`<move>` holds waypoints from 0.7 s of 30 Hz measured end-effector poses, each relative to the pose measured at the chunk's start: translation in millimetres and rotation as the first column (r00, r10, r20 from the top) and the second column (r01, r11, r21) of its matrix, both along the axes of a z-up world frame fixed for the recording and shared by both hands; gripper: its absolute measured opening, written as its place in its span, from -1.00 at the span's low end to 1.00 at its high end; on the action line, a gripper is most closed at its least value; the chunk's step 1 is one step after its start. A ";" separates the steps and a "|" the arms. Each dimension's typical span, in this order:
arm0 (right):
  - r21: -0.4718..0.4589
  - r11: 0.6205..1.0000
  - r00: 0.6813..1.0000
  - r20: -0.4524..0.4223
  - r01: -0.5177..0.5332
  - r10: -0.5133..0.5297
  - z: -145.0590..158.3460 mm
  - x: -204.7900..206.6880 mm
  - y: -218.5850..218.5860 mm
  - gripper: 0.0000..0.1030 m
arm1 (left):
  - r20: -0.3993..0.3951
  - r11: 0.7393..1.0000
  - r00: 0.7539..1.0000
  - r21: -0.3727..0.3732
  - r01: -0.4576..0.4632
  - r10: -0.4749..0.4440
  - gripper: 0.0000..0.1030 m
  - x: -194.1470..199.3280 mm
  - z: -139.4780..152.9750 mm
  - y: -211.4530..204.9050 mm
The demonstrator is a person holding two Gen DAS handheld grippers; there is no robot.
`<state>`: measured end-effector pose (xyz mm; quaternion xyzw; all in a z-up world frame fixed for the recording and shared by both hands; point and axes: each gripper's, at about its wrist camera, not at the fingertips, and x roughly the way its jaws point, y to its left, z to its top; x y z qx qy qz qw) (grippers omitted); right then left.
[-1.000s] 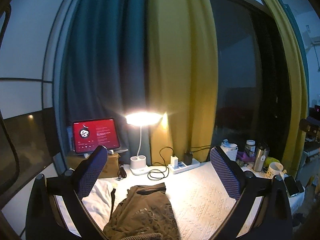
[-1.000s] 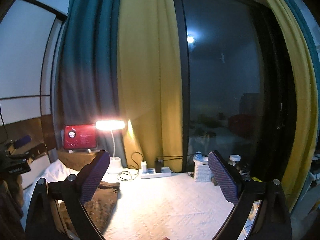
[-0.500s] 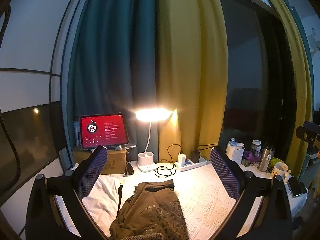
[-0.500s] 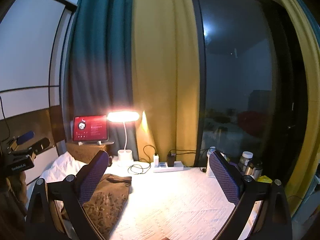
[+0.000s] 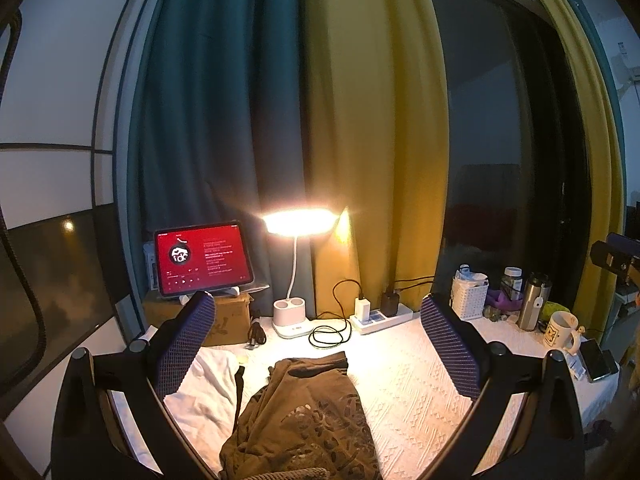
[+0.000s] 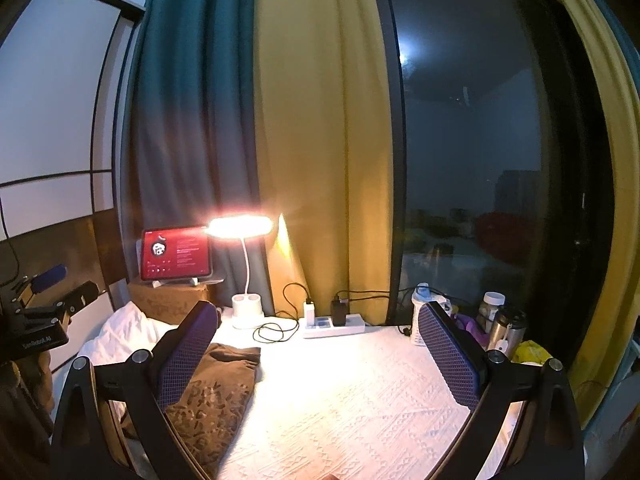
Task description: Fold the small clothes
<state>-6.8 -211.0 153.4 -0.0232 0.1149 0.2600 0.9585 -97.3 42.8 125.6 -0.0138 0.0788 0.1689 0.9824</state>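
A brown printed garment (image 5: 304, 412) lies crumpled on the white textured table cover (image 5: 412, 392), low in the middle of the left wrist view. It also shows at lower left in the right wrist view (image 6: 216, 392). A white cloth (image 5: 204, 392) lies to its left. My left gripper (image 5: 316, 352) is open and empty, held above the garment. My right gripper (image 6: 316, 354) is open and empty, above the bare cover to the right of the garment. The left gripper's body (image 6: 36, 320) shows at the left edge of the right wrist view.
At the back stand a lit desk lamp (image 5: 298, 224), a red-screened tablet (image 5: 202, 258) on a cardboard box, a power strip (image 5: 380, 314) with cables. At back right are a white basket (image 5: 468, 296), a steel flask (image 5: 534, 300), a mug (image 5: 560, 330), phones (image 5: 596, 364).
Both grippers have tilted down slightly, so the table and garment sit higher in both views. Both stay open and empty.
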 end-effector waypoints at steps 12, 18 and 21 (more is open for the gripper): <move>-0.004 1.000 1.000 -0.002 0.000 0.000 -0.4 0.2 -0.2 0.96 | -0.008 1.000 1.000 -0.004 0.000 0.000 0.97 0.2 -1.4 -0.7; -0.008 1.000 1.000 -0.005 0.001 -0.001 -1.4 0.0 -0.6 0.96 | -0.012 1.000 1.000 -0.004 0.001 -0.001 0.97 0.9 -0.6 -2.0; -0.007 1.000 1.000 -0.005 0.002 -0.002 -1.3 0.1 -0.6 0.96 | -0.012 1.000 1.000 -0.005 0.001 -0.001 0.97 1.1 -0.8 -2.0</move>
